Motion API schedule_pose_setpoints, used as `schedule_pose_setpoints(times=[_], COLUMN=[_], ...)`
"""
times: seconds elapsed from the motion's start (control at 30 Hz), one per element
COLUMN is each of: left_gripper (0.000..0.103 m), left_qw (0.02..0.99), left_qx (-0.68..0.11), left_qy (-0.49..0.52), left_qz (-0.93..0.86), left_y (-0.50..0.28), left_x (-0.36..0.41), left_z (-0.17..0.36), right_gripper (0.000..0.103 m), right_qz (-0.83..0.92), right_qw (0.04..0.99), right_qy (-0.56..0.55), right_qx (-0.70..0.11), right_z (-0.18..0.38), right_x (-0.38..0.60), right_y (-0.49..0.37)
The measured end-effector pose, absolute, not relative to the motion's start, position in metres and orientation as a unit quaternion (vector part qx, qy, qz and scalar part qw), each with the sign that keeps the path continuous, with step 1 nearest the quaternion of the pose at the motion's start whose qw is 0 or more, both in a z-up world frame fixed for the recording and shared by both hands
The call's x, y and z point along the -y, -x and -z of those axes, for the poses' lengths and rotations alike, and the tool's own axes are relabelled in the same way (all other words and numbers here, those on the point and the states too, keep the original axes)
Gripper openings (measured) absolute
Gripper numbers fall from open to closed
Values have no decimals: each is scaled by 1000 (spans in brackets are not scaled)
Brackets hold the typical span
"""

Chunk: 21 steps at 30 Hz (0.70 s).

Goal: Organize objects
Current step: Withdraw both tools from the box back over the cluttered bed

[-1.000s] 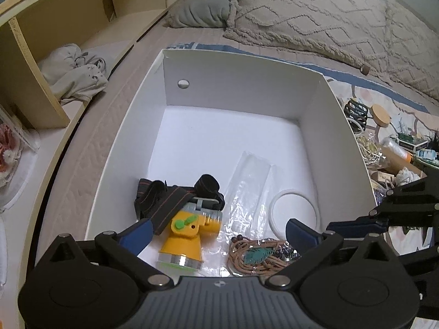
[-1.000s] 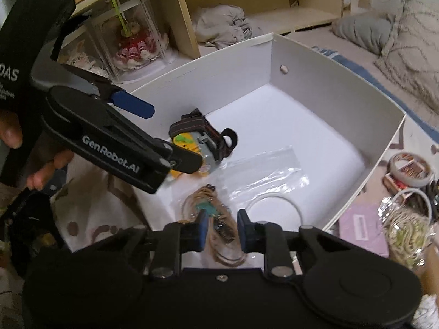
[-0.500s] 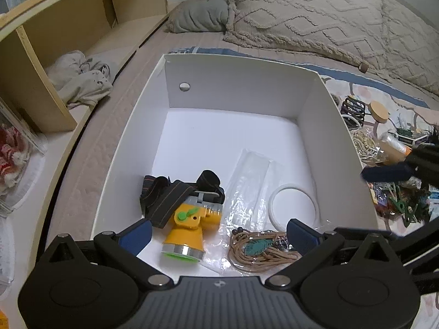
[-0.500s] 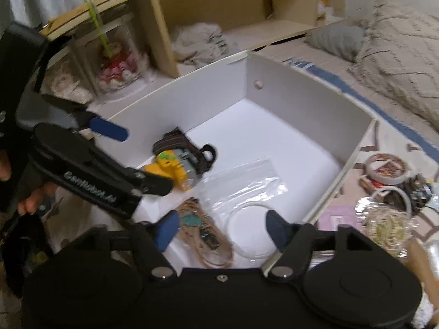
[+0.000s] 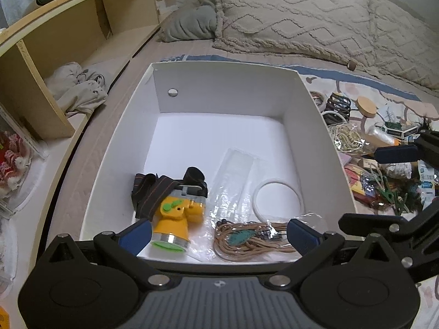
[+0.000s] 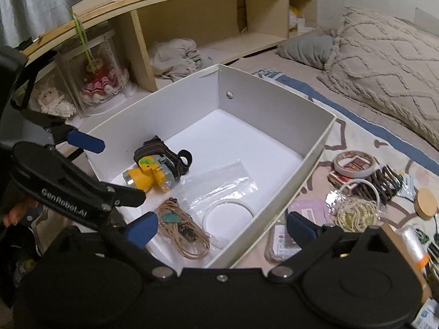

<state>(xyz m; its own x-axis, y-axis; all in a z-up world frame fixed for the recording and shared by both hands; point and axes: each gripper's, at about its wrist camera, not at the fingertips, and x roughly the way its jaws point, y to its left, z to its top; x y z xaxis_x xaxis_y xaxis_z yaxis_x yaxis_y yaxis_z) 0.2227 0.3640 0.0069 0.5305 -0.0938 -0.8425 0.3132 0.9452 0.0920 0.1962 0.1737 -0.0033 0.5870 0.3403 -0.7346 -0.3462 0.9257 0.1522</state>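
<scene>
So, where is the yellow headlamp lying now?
In both wrist views the yellow headlamp lies inside the white box, near its front left corner, beside the bagged brown cord.

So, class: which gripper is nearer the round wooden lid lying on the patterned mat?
Right. The right gripper is open beside the white box, near the wooden lid; the left gripper is over the box's far side.
</scene>
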Motion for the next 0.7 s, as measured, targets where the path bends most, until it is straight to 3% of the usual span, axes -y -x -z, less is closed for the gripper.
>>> schedule_pose_setpoints(times=[0.7], left_gripper=[103], left_qw=[895], left_qx=[-414], left_qy=[-112], left_qz=[121], left_y=[-163], left_x=[-343], left_z=[-33], right_gripper=[102], right_qz=[-152], right_qw=[924], right_qy=[-9], right_qx=[-351], right_z=[-9], right_x=[-134], right_y=[-142])
